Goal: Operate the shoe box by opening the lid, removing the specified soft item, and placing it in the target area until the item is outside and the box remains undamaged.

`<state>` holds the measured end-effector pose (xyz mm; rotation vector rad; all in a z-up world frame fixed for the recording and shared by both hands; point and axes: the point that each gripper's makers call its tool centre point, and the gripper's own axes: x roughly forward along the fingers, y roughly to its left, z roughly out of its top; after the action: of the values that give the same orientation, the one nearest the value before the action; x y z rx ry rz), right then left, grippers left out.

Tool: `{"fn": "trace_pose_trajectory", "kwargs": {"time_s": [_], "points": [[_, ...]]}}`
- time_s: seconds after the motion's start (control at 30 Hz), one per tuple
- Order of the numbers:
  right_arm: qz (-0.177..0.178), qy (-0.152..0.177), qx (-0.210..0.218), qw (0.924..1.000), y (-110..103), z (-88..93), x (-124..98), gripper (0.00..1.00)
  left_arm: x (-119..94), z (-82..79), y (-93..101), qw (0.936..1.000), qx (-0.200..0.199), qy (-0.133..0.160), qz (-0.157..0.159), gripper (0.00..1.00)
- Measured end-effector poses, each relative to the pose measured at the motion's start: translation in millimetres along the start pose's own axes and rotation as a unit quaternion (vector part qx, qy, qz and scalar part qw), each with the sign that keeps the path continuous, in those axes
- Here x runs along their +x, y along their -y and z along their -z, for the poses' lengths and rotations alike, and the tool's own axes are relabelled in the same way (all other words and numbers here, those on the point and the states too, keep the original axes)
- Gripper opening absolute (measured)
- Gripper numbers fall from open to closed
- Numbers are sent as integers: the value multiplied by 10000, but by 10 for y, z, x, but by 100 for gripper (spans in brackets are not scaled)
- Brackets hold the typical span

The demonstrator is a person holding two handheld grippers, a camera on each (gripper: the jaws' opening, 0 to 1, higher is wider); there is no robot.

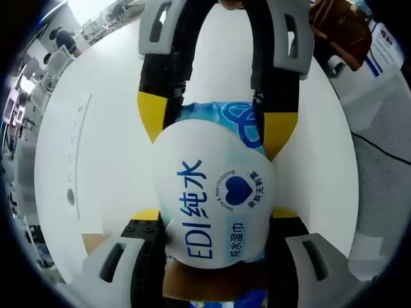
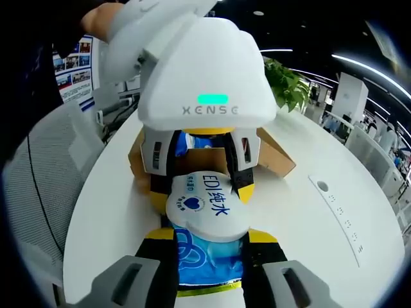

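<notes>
Both grippers hold one soft pack of wet wipes (image 1: 215,212) between them, above the white counter (image 1: 96,147): in the left gripper view the left gripper (image 1: 215,221) has its jaws closed against the pack's near end, while the right gripper (image 1: 218,125) reaches in from the far side with its yellow-tipped jaws pressed on the blue end. In the right gripper view the right gripper (image 2: 210,240) clamps that blue end. Just beyond, the open cardboard shoe box (image 2: 273,154) sits on the counter, flaps spread, with the pack outside it, near a potted plant (image 2: 286,83).
</notes>
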<state>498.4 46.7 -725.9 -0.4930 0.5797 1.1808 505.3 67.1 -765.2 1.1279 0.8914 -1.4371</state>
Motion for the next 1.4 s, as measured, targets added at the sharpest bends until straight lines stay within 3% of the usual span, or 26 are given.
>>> {"fn": "trace_pose_trajectory", "kwargs": {"time_s": [0.77,1.4], "points": [[-17,61,-90,9999,2,103,90,34,126,47,-14,9999,27,-122,-51,62],[-13,-69,-250,9997,8,253,9,41,180,-80,-18,9999,-41,-58,-129,63]]}}
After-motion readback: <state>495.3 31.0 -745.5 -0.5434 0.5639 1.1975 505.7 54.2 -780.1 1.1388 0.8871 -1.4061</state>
